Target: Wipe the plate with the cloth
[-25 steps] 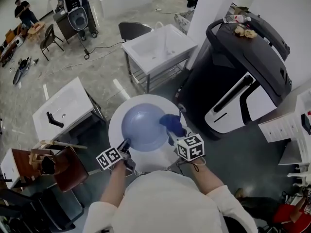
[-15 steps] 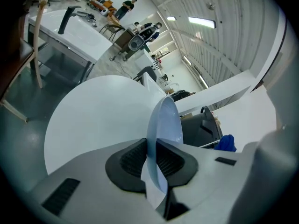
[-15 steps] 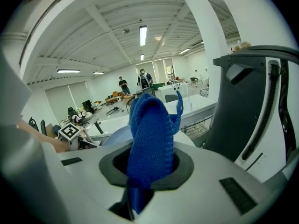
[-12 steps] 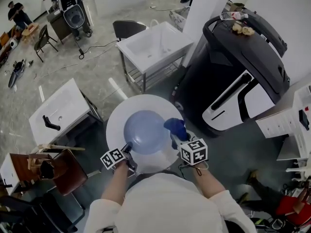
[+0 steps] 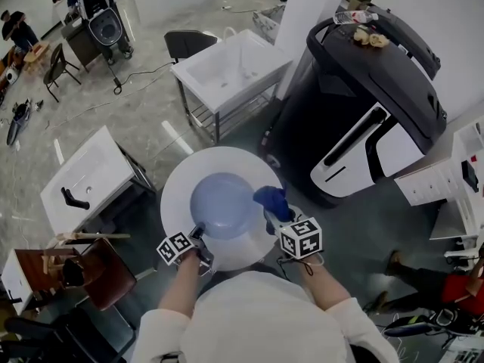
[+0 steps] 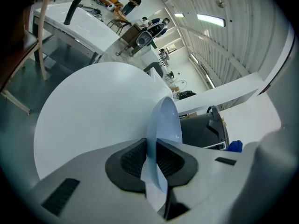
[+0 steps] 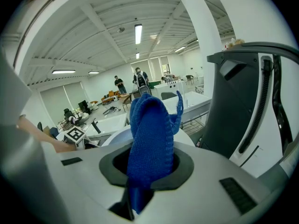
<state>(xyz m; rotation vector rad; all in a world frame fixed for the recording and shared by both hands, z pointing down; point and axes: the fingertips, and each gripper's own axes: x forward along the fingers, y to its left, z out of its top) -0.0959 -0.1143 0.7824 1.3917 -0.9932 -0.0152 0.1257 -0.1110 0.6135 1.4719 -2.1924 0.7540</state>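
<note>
My left gripper point(image 6: 150, 160) is nearly closed, its pads pinching the near-left rim of the pale blue plate point(image 5: 223, 204), which sits over the middle of the round white desk point(image 5: 178, 180); I cannot tell whether its base rests flat there or is slightly lifted. My right gripper point(image 7: 150, 164) is clamped on a bunched fold of the blue knitted cloth point(image 7: 150, 134), whose loose end stands beyond the jaws at the plate's right rim, not yet on the plate's centre. The weak point, I judge, is the thin hold on the rim: a firm wipe pushing away from that pinch could lever the plate out of the pads or send it skidding across the smooth desk toward the far edge. The cloth could also drag out of the jaws if it catches on the rim.
</note>
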